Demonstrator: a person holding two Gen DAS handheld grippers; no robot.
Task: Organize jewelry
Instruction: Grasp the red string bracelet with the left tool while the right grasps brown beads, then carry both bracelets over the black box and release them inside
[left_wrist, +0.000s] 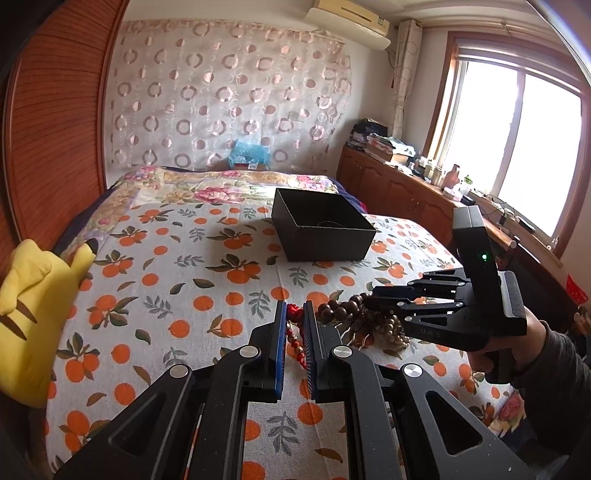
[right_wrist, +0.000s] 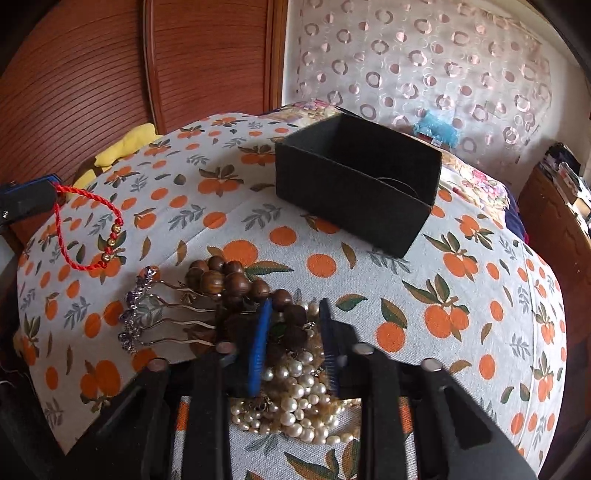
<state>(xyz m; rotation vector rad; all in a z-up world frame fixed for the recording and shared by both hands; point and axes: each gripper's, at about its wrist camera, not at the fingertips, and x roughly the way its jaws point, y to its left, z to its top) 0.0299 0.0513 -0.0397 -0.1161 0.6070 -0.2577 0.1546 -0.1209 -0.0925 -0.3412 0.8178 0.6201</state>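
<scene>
- The left gripper (left_wrist: 294, 314) has its fingers clamped on the red bracelet (right_wrist: 86, 229), lifted toward the far black box (right_wrist: 354, 181).
- The right gripper (right_wrist: 295, 314), fingers apart, straddles the wooden beads (right_wrist: 229, 280) and pearls (right_wrist: 295, 391) piled near on the bed (right_wrist: 461, 295).

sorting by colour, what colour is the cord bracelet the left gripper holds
Red, with a few gold beads. The bracelet dangling from the left gripper shows best in the right wrist view.

Both tongs are matte black with triangular cut-outs, silver round pivot screws and blue ribbed pads (left_wrist: 281, 345). A dark grey sleeve (left_wrist: 554, 365) covers the wrist.
</scene>
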